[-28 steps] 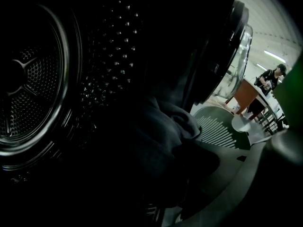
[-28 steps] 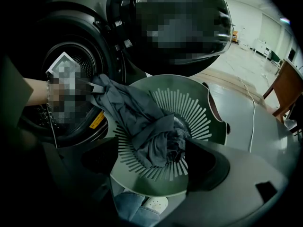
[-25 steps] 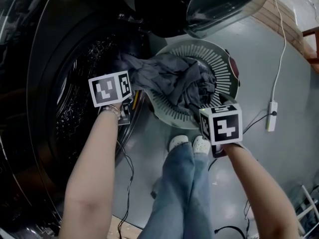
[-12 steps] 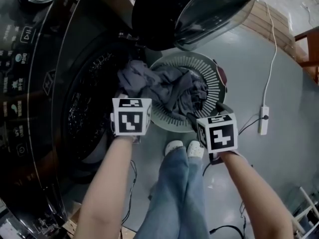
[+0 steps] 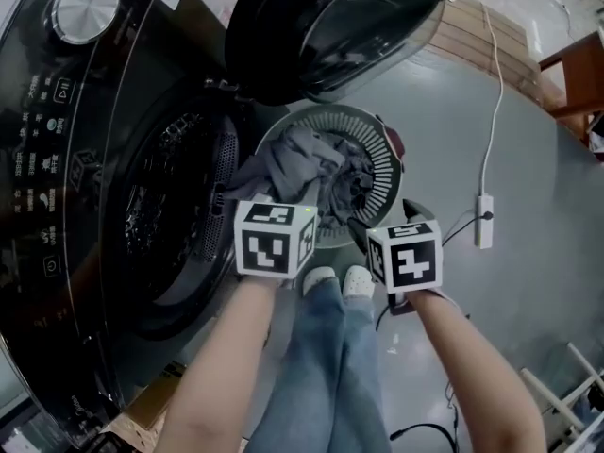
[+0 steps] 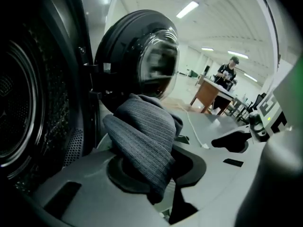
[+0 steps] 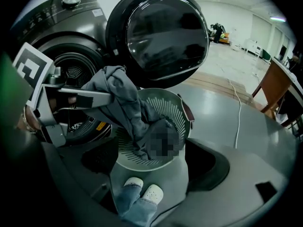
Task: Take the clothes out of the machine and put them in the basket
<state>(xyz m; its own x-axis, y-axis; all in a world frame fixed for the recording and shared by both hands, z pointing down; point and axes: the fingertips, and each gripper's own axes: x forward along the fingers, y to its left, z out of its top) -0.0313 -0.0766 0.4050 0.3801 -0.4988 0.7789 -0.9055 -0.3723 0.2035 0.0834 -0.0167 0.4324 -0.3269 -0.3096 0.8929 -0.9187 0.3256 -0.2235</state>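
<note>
A grey garment (image 6: 142,136) was held clenched in the left tongs (image 6: 158,183), outside the machine (image 5: 160,206) and above the basket (image 5: 377,149), so its hanging end trailed inside. The right tongs (image 7: 154,167) were held released and empty, presumably leaving the drop unobstructed.

I'm looking down at a smooth grey floor (image 5: 538,140). The round slatted basket (image 5: 377,154) sits on it, just beside the washing machine (image 5: 94,187). The person's white shoes (image 5: 342,280) stand right below the basket. Off to the right, a white cable (image 5: 491,111) trails down to a small white box (image 5: 483,234).
</note>
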